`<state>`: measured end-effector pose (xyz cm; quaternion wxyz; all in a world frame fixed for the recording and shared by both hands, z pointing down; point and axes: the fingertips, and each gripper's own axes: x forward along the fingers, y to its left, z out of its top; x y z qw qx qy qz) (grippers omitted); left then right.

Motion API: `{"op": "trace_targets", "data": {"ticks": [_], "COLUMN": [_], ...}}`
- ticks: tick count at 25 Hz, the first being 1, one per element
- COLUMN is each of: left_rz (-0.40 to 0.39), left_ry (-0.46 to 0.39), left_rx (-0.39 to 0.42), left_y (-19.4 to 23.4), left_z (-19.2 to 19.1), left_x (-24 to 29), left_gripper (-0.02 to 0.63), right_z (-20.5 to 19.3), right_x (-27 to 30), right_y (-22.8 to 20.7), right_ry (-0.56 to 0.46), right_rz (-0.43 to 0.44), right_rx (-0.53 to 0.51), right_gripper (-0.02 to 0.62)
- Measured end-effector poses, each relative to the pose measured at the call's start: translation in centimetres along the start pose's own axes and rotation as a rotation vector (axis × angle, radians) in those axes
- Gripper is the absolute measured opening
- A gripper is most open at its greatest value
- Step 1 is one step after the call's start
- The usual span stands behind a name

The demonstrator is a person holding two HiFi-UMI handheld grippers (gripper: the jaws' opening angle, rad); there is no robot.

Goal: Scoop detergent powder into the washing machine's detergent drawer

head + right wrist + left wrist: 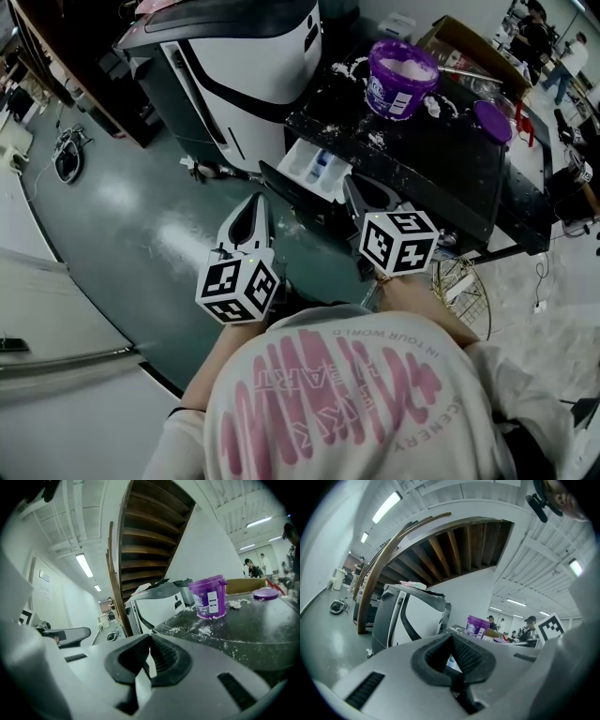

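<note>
Both claws empty. The left gripper [255, 202] has its jaws together at the tips, with nothing between the pads. The right gripper [357, 193] is the same: pads meeting, holding nothing. Both are held near level in front of the person and aimed toward the machine.

Task items:
- The detergent drawer [312, 167] stands pulled out from the washing machine [248, 56]. It juts into the gap beside the black table [450, 183], just ahead of both gripper tips.
- The purple tub [401, 77] is on the table with its top off and white powder showing inside. The purple lid [492, 120] lies apart from it to the right.
- Loose powder [375, 139] is scattered over the tabletop around the tub.
- No scoop is clearly visible. The white lump beside the tub may be one, or only clumped powder.
- From this angle I cannot tell whether powder lies in the drawer compartments.

An open tub, an open drawer and free claws fit either a dose to come or one already delivered.

Risks:
- The drawer sits at tip height, so a forward reach could knock it or push it askew.
- The tub looks like light plastic, so digging into it unsteadied could slide or tip it.
- Any loaded carry from tub to drawer crosses the table edge, and a tilt there would drop powder on the floor.
- Grit on the tabletop could make a pinch on a thin handle slip.
</note>
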<state>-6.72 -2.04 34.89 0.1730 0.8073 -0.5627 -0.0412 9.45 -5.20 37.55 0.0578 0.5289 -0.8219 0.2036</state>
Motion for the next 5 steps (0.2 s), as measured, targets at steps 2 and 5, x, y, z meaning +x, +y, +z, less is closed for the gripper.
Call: {"op": "trace_targets", "data": {"ticks": [2,5], "left_rz": [0.003,0.005], "left_ry": [-0.002,-0.007], "left_rx": [0.0,0.001], "left_y": [0.14,0.44], "left_z": [-0.01,0.0], "left_x": [-0.27,-0.73], "left_gripper": [0.002,0.002], "right_z": [-0.14,-0.41], "right_x": [-0.09,-0.16], "right_y": [0.18,0.59], "right_ry": [0.001,0.001], "right_rz": [0.001,0.005], "right_rx": [0.0,0.0], "right_gripper": [0.005,0.005]}}
